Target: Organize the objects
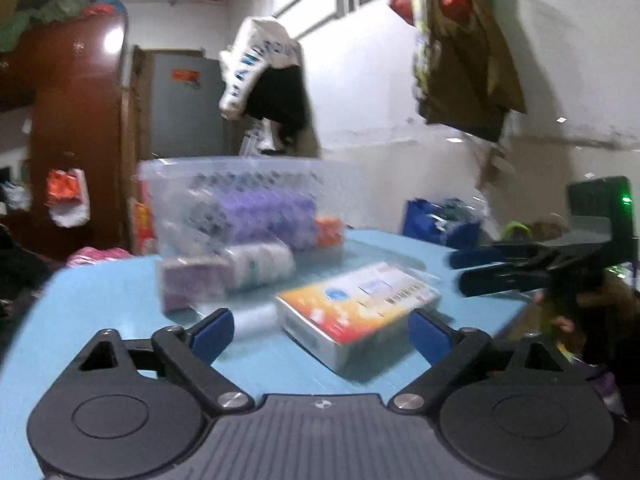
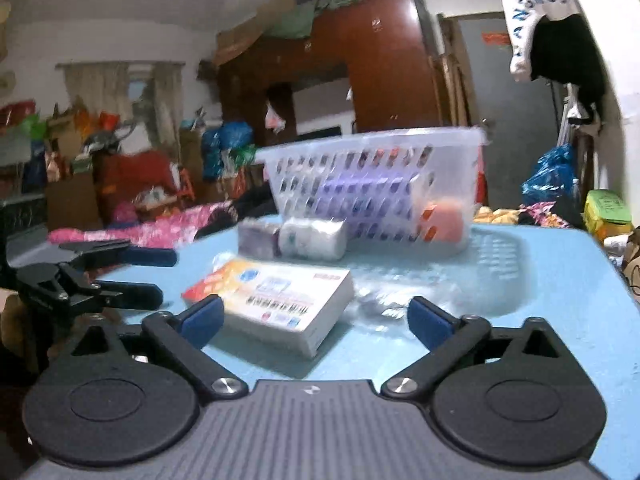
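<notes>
Left wrist view: my left hand-held gripper [image 1: 320, 330] is spread wide, empty, over the blue tabletop [image 1: 120, 300]. The medicine box [image 1: 356, 312] lies flat just ahead; motion blur obscures its print. Right wrist view: my right hand-held gripper [image 2: 316, 320] is likewise wide, empty. The basket [image 2: 372, 184] stands behind; its contents are indistinct.
</notes>
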